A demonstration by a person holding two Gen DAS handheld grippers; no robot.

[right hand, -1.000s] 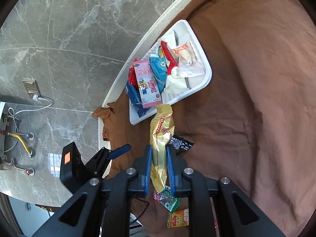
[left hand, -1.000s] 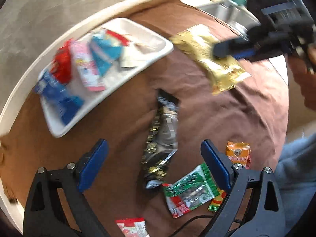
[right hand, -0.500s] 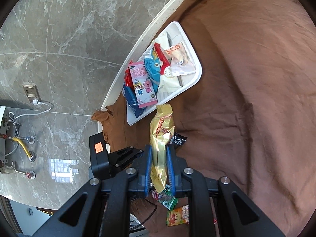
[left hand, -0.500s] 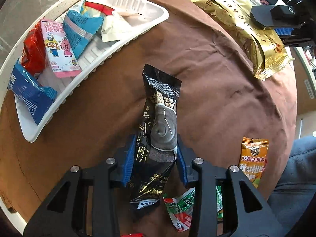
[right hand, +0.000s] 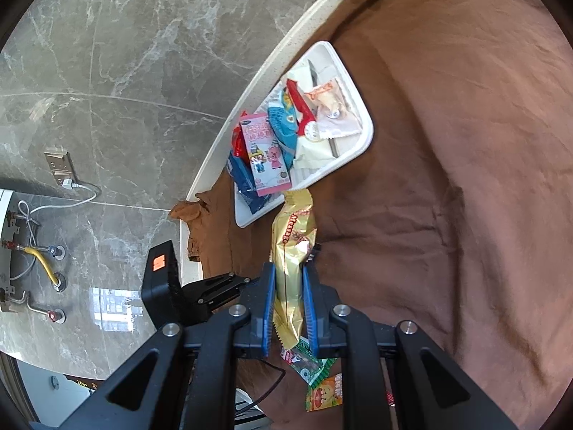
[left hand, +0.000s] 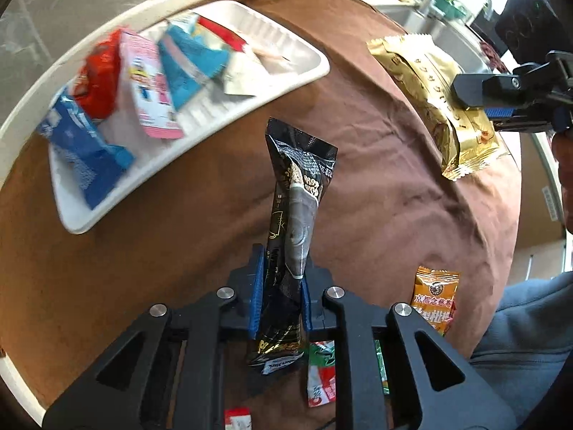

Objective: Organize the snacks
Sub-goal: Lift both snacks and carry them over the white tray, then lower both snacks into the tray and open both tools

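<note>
Left claw (left hand: 280,286) pinches a long black foil snack packet (left hand: 293,222) between its pads; right claw (right hand: 289,304) pinches a gold foil snack packet (right hand: 292,251) likewise.

glossy foil wrappers (left hand: 435,82), matt brown cloth (left hand: 376,186)

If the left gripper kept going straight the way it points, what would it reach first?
Probably the bare brown cloth, short of the white tray; the left gripper clamps the black packet. Depth is uncertain.

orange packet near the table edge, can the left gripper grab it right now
Probably not. The left gripper is shut on the black snack packet, so its jaws are full. The orange packet lies uncovered on the brown cloth, so the way is otherwise free.
</note>
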